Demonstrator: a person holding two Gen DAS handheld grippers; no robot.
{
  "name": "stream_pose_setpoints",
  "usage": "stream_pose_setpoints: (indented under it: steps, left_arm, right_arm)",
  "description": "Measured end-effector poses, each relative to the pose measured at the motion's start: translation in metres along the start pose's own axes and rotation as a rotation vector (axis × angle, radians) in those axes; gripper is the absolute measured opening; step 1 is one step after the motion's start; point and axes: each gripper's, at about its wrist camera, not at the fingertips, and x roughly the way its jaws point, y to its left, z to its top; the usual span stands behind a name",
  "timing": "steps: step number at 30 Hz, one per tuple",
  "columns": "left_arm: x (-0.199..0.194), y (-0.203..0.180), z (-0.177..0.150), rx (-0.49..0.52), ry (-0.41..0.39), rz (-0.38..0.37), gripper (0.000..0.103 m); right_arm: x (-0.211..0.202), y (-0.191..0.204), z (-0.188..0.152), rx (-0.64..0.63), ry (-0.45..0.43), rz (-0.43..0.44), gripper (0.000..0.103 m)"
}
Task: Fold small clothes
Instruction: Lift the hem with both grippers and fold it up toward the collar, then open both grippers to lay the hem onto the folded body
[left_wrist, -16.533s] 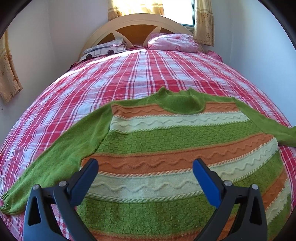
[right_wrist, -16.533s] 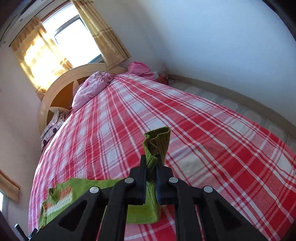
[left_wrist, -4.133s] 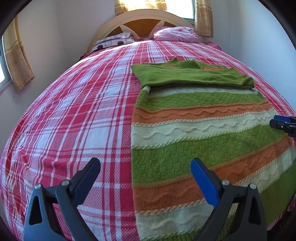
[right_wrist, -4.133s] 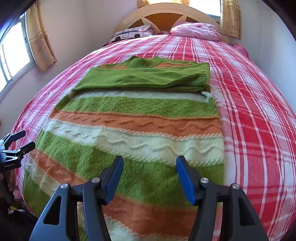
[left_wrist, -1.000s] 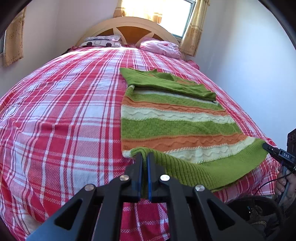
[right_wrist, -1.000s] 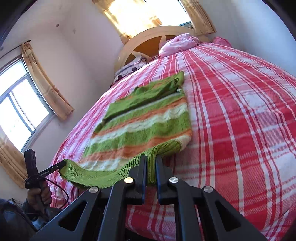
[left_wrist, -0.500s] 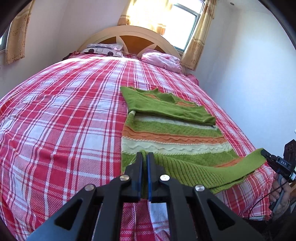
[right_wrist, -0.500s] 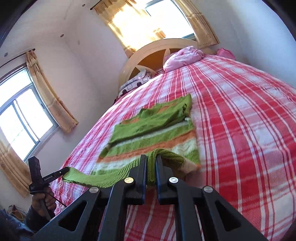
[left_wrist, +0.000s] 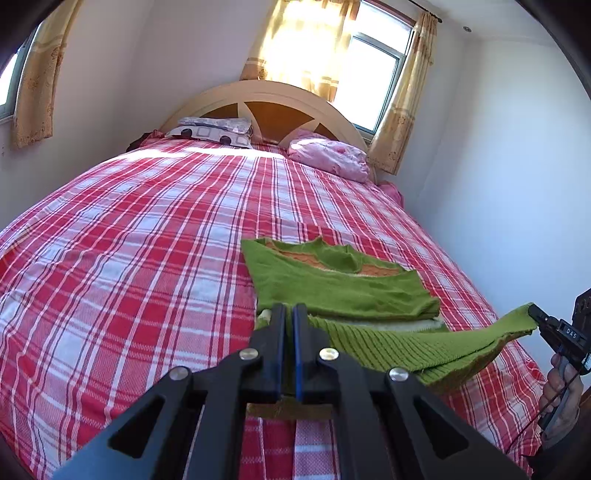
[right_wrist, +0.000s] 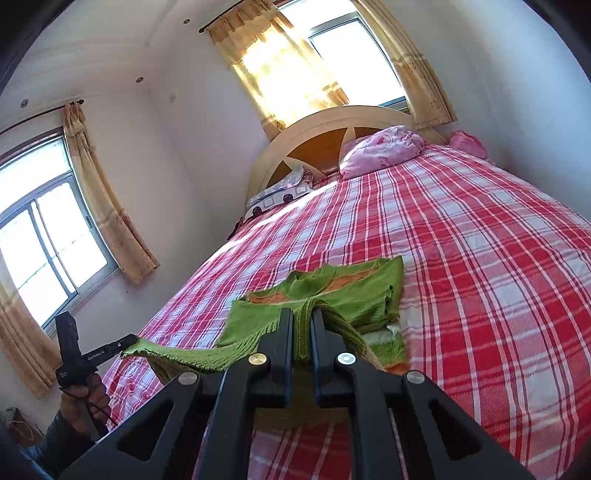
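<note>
Overhead, sunlit yellow curtains (left_wrist: 306, 44) framed the window behind an arched headboard (left_wrist: 266, 99), and a red plaid bedspread (left_wrist: 129, 258) covered the bed. Both tools, left tool (left_wrist: 289, 314) and right tool (right_wrist: 302, 317), were clamped on the hem of the green striped sweater (left_wrist: 332, 284), lifted off the foot edge, sleeves folded across. White lettering on the right tool was too small to read.

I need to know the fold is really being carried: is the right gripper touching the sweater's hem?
Touching. In the right wrist view the right gripper is shut on the green sweater hem, with knit bunched between its fingers; the left wrist view shows it pinching the hem's far corner.
</note>
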Motion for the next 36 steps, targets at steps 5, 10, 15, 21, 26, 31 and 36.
stream_pose_setpoints:
  steps: [5, 10, 15, 21, 26, 31, 36]
  left_arm:
    - [0.027, 0.002, 0.028, -0.02, -0.01, 0.008, 0.005]
    - [0.061, 0.005, 0.056, -0.039, -0.012, 0.028, 0.005]
    - [0.097, 0.008, 0.075, -0.034, 0.009, 0.05, 0.005]
    - [0.156, 0.016, 0.088, -0.034, 0.072, 0.082, 0.005]
    - [0.207, 0.022, 0.086, -0.033, 0.135, 0.117, 0.005]
    - [0.245, 0.028, 0.078, -0.039, 0.187, 0.139, 0.005]
    - [0.266, 0.031, 0.076, -0.033, 0.179, 0.18, 0.008]
  right_arm:
    - [0.028, -0.002, 0.03, -0.032, -0.011, -0.019, 0.007]
    - [0.064, -0.008, 0.056, -0.049, -0.002, -0.038, 0.007]
    - [0.109, -0.021, 0.076, -0.046, 0.037, -0.061, 0.007]
    - [0.172, -0.052, 0.09, -0.025, 0.111, -0.103, 0.007]
    - [0.22, -0.079, 0.088, -0.004, 0.179, -0.139, 0.007]
    - [0.26, -0.103, 0.081, 0.004, 0.237, -0.18, 0.007]
    - [0.296, -0.123, 0.077, 0.007, 0.297, -0.22, 0.016]
